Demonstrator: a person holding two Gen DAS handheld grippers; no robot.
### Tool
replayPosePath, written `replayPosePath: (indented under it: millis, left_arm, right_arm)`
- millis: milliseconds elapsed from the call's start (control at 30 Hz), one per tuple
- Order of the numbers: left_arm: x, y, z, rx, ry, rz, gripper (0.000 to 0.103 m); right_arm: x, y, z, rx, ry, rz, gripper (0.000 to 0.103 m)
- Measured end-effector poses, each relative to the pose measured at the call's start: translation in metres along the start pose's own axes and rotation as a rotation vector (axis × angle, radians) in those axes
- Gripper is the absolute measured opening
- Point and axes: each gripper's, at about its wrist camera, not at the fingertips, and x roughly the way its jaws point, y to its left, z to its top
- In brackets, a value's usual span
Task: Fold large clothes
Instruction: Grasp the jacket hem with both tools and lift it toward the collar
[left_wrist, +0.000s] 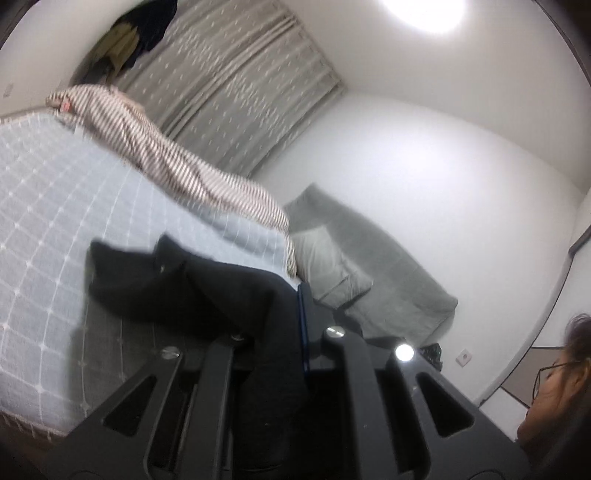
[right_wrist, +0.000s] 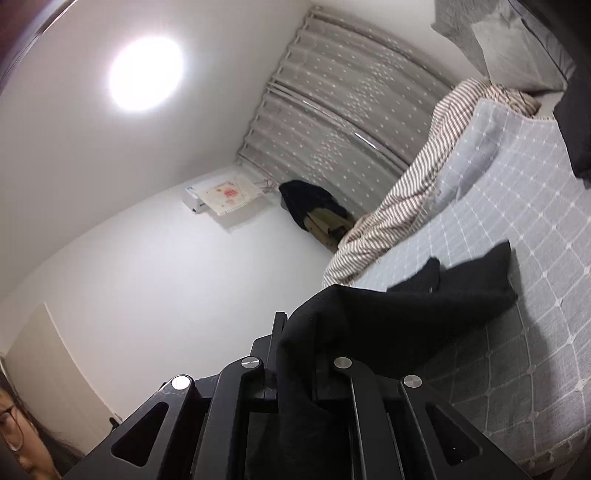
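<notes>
While both claws are pinching cloth, the parts are lying as follows.
Left gripper (left_wrist: 275, 332): jaws clamping on the black garment (left_wrist: 177, 280).
Right gripper (right_wrist: 295, 332): jaws clamping on the same garment.
Black garment: draping forward from both claws onto the checked bedspread (left_wrist: 55, 206).
Striped blanket (left_wrist: 155, 155): lying beyond the garment.
Curtain (right_wrist: 343, 96): hanging farthest off.

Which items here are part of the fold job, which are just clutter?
In the job:
black garment
left gripper, shut on it
right gripper, shut on it
checked bed cover, work surface

Lying about:
striped blanket
grey pillow
hanging coats
</notes>
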Motion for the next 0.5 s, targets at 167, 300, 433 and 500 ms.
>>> replayPosePath:
  millis: [167,300,433,500]
  left_arm:
    - [0.03,0.028,0.015,-0.016,-0.037,0.113,0.013]
    - [0.094,0.074,0.024,-0.016,-0.027,0.311,0.013]
    - [0.155,0.119,0.033,-0.014,-0.012,0.436,0.013]
    - [0.179,0.132,0.032,-0.011,-0.001,0.491,0.013]
  right_arm:
    - [0.026,-0.01,0.028,0.022,-0.029,-0.081,0.009]
    - [0.074,-0.055,0.048,0.068,-0.029,-0.228,0.009]
    - [0.128,-0.116,0.064,0.119,-0.005,-0.347,0.009]
    - [0.147,-0.145,0.062,0.136,0.034,-0.417,0.009]
